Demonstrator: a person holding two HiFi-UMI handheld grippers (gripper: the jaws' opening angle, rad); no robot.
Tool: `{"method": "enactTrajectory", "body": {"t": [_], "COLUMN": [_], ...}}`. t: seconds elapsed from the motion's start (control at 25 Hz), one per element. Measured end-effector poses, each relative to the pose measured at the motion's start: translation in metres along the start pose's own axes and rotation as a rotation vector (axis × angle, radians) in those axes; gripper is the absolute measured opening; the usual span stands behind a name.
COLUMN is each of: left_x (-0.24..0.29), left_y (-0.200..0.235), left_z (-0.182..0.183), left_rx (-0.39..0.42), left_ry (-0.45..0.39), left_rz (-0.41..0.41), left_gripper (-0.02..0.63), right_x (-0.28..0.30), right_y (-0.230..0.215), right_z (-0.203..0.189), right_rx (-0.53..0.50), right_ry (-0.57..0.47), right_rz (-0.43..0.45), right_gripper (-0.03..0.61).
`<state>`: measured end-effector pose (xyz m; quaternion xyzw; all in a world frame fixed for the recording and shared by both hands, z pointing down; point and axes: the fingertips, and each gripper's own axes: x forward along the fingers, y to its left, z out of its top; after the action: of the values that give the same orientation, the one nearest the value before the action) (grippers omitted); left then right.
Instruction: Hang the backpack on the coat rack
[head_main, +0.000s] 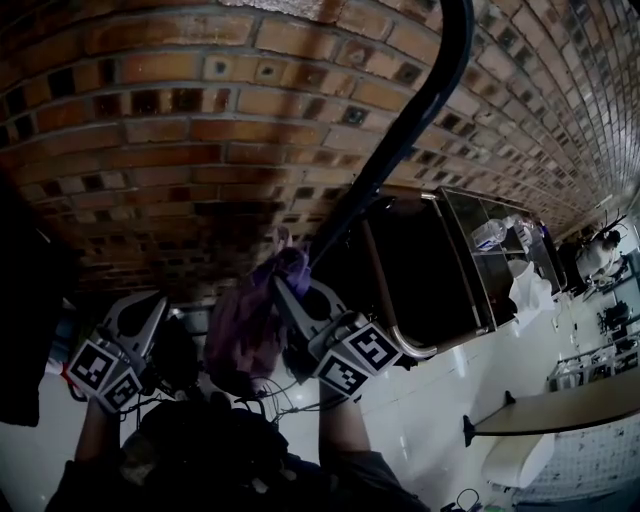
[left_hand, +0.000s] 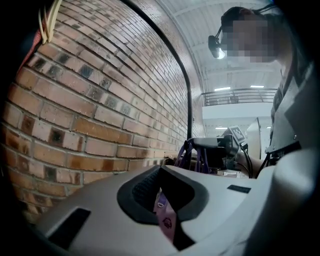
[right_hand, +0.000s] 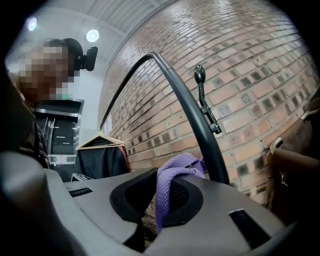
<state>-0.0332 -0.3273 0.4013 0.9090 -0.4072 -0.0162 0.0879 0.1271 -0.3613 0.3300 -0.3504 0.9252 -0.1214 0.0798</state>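
Observation:
The purple backpack (head_main: 245, 325) hangs between my two grippers in front of the brick wall. My right gripper (head_main: 292, 287) is shut on its woven purple top loop (right_hand: 172, 182), held right against the black curved pole of the coat rack (right_hand: 197, 125). A black peg with a round knob (right_hand: 202, 95) sticks out of the pole above the loop. My left gripper (head_main: 150, 308) is lower and to the left, shut on a thin purple strap with a small label (left_hand: 165, 217). In the left gripper view the right gripper (left_hand: 220, 147) shows with purple straps (left_hand: 186, 155) hanging from it.
A black garment on a wooden hanger (right_hand: 99, 156) hangs on the rack behind the pole. A brown bag (right_hand: 300, 170) hangs at the right. A steel cart (head_main: 470, 265) holding white items stands to the right, with a table (head_main: 565, 405) beyond it.

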Motion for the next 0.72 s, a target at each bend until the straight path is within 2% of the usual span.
{"method": "enactTrajectory", "body": {"t": [0.36, 0.72], "left_x": [-0.005, -0.013], "left_y": [-0.007, -0.016], "left_z": [-0.009, -0.020], "left_rx": [-0.013, -0.027], "left_ry": [0.024, 0.045], "left_rz": [-0.012, -0.025], "left_gripper": [0.026, 0.026], "right_x": [-0.012, -0.017], "right_y": [-0.012, -0.019], "right_z": [-0.028, -0.053], "right_rx": [0.058, 0.073], "right_ry": [-0.028, -0.051], "right_rz": [-0.025, -0.070], "right_gripper": [0.026, 0.026]}}
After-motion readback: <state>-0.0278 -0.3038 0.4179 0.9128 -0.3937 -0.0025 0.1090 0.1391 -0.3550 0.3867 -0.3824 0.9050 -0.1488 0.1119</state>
